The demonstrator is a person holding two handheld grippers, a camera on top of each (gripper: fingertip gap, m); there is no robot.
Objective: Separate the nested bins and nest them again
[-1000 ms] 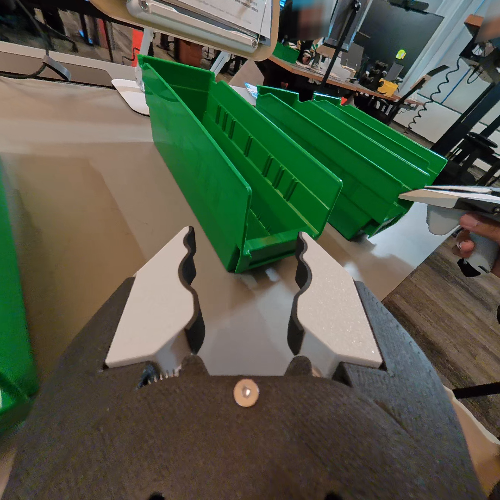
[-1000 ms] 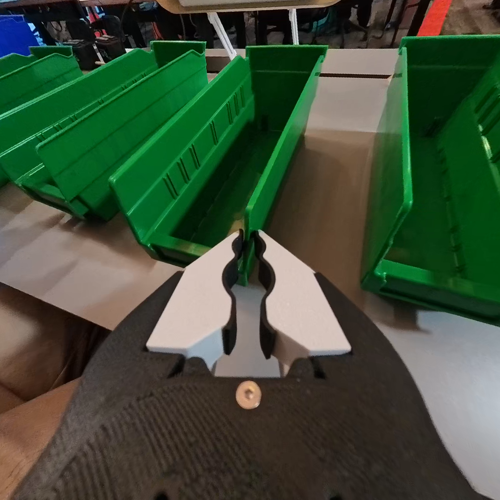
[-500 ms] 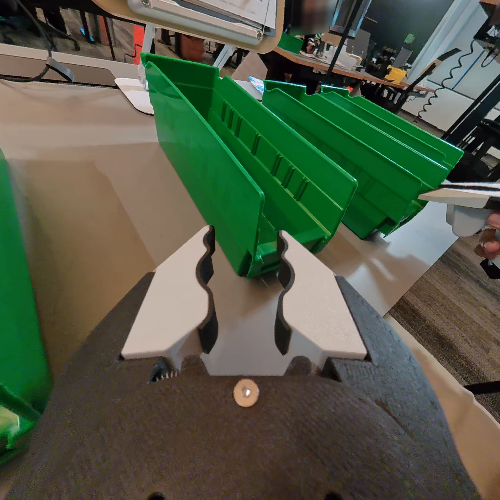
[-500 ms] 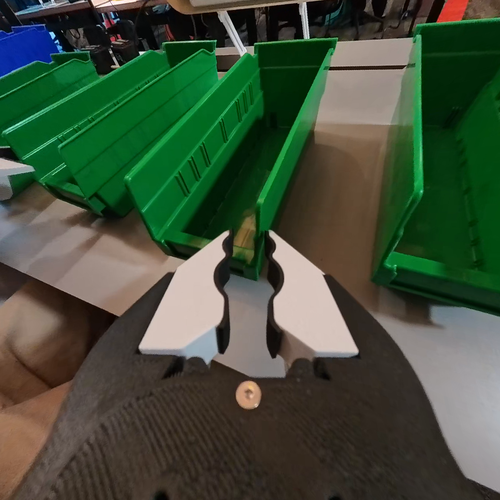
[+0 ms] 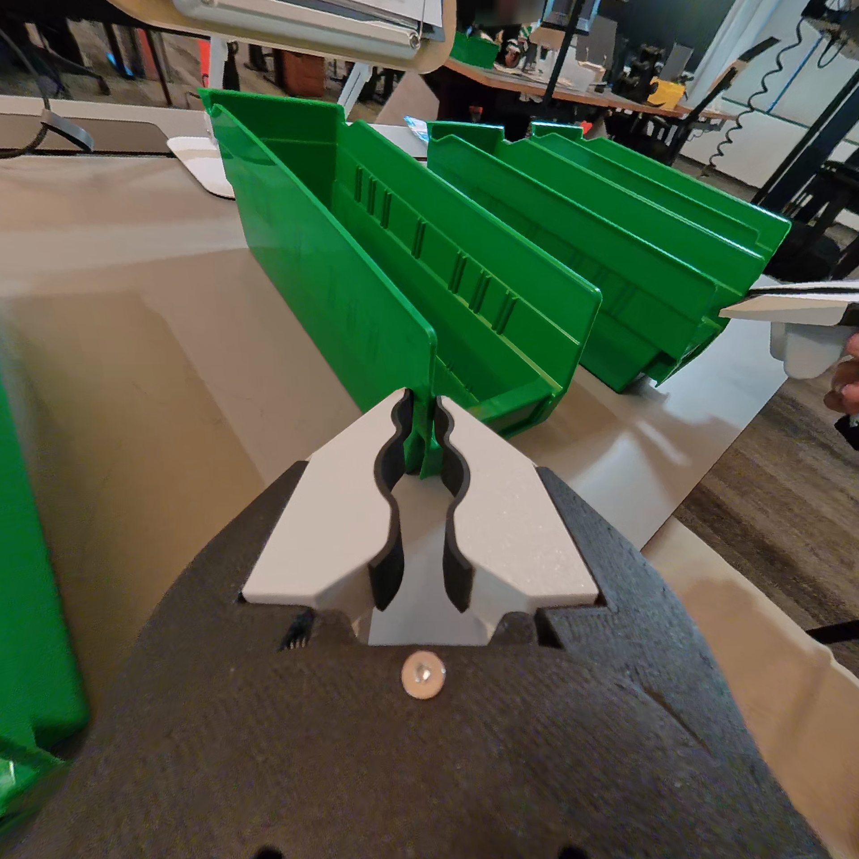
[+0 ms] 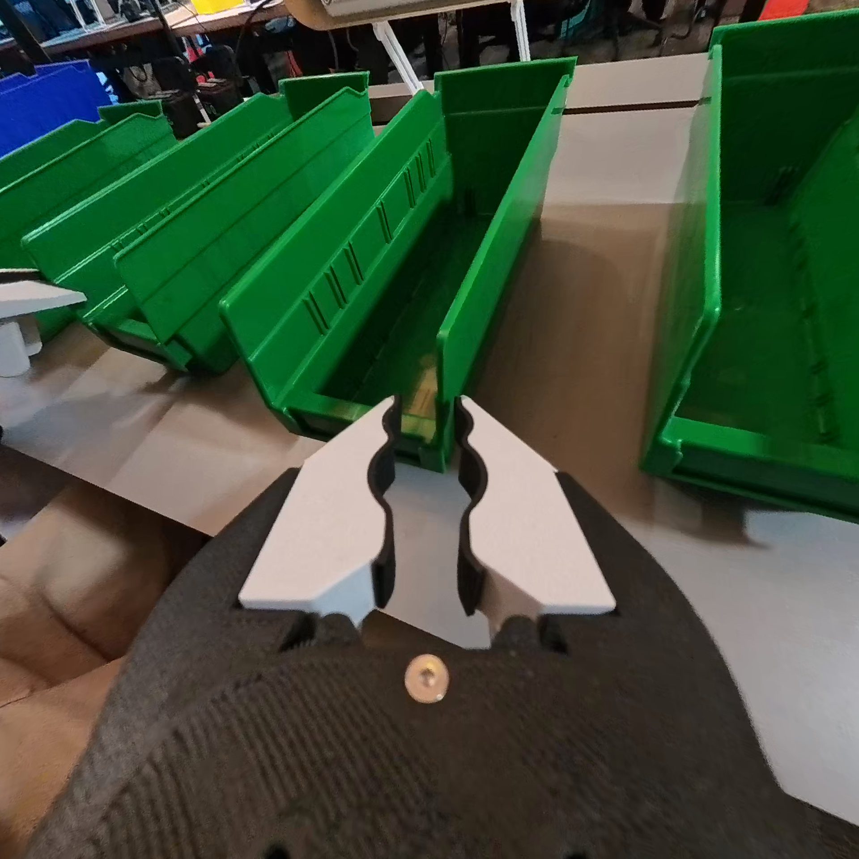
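A long narrow green bin [image 5: 334,279] stands alone on the tan table [image 5: 139,348]. My left gripper [image 5: 422,404] is shut on the front end of its left side wall, near the corner. In the right wrist view a long narrow green bin [image 6: 492,260] lies just ahead. My right gripper [image 6: 425,404] is open, its fingertips either side of that bin's right wall at the front corner, apart from it. Several more narrow green bins sit nested in stacks beside it [image 5: 627,260], and they also show in the right wrist view [image 6: 195,232].
A wide green bin sits at the left edge of the left view [image 5: 28,558] and at the right of the right view [image 6: 767,279]. Another white gripper shows at the right edge [image 5: 790,307], held by a hand, and one at the left edge [image 6: 32,297]. A white monitor base [image 5: 200,158] stands behind.
My left gripper moved up to the bin and closed on its left wall. My right gripper opened, letting go of the bin's right wall, and drew back slightly.
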